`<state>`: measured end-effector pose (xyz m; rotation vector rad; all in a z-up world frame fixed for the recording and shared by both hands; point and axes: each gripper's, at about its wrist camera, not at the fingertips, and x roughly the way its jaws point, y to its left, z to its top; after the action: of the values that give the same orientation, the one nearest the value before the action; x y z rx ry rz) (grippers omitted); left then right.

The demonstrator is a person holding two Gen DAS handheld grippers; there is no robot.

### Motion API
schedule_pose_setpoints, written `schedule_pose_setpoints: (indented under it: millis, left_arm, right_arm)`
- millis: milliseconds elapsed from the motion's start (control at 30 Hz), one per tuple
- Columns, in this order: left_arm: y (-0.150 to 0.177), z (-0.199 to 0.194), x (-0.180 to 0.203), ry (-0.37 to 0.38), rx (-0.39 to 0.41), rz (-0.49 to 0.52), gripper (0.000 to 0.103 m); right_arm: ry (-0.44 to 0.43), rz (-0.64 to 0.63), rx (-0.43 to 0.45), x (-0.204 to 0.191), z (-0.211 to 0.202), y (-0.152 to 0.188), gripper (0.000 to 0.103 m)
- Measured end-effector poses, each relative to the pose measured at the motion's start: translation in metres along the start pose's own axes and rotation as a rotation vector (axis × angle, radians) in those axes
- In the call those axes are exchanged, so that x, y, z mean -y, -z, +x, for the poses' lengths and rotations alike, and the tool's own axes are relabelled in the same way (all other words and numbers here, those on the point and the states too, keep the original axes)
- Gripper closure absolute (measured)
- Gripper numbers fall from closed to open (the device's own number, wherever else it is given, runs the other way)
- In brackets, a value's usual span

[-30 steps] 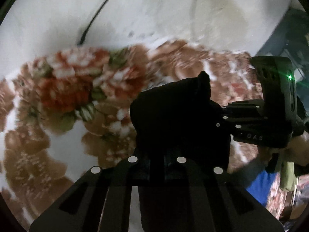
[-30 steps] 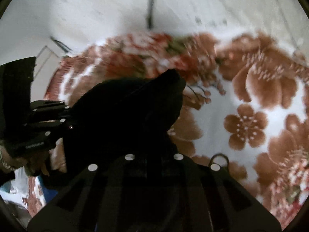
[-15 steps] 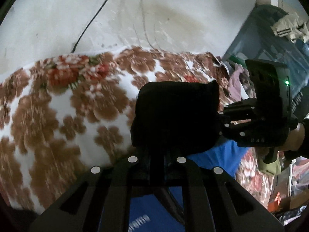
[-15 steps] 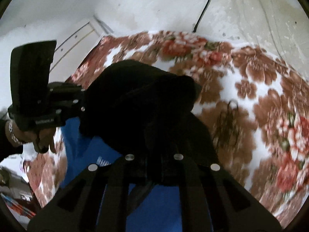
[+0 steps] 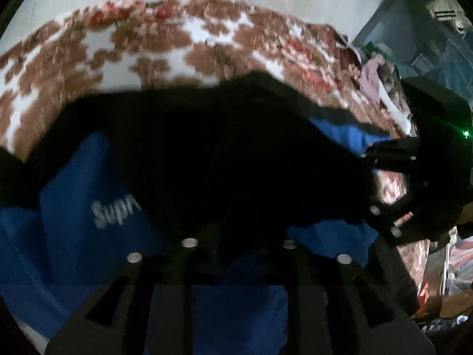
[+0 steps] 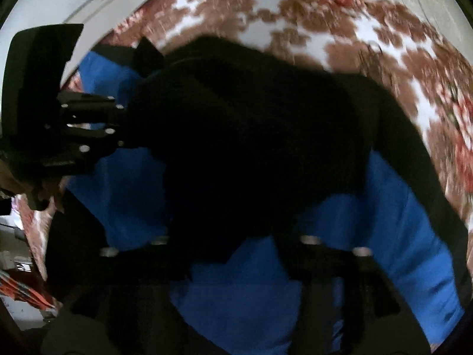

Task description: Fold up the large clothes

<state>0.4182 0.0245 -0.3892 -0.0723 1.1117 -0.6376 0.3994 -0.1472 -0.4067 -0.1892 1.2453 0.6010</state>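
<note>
The garment (image 5: pixel 207 153), black over blue, lies on the floral blanket (image 5: pixel 165 44) directly ahead of and under both grippers, its long axis running side to side between them; the left gripper (image 5: pixel 236 236) has just been parting, black cloth between its fingers, grip uncertain; the right gripper (image 6: pixel 233 245) has just opened wide, cloth slack between its jaws; both are equally near the folded edge; bare blanket lies beyond, clutter crowds the right side.
</note>
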Motion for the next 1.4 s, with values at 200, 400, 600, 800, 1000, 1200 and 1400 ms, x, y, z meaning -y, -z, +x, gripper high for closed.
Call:
schedule_pose_setpoints:
  millis: [200, 400, 600, 800, 1000, 1200, 1400]
  left_arm:
    - [0.031, -0.007, -0.003, -0.022, -0.011, -0.051, 0.071]
    - [0.053, -0.052, -0.004, -0.090, -0.026, -0.016, 0.023]
    - [0.026, -0.094, -0.024, -0.117, 0.076, -0.067, 0.021]
    - [-0.012, -0.049, -0.027, -0.160, 0.094, -0.031, 0.019]
    - [-0.001, 0.022, -0.027, -0.251, -0.019, 0.047, 0.019]
    - [0.019, 0.049, -0.042, -0.343, -0.058, 0.134, 0.013]
    - [0.021, -0.003, -0.040, -0.331, -0.003, 0.116, 0.012]
  right_arm:
    - [-0.008, 0.061, -0.051, 0.007, -0.003, 0.044, 0.021]
    - [-0.013, 0.135, -0.049, 0.015, -0.042, 0.068, 0.017]
    - [0.043, 0.179, 0.067, 0.017, -0.061, 0.007, 0.014]
    - [0.201, 0.172, 0.101, 0.016, -0.010, -0.049, 0.012]
    - [0.251, 0.201, 0.004, 0.025, 0.049, -0.030, 0.012]
    - [0.316, 0.199, -0.034, 0.044, 0.077, 0.003, 0.006]
    - [0.354, 0.214, -0.010, 0.030, 0.056, 0.001, 0.006]
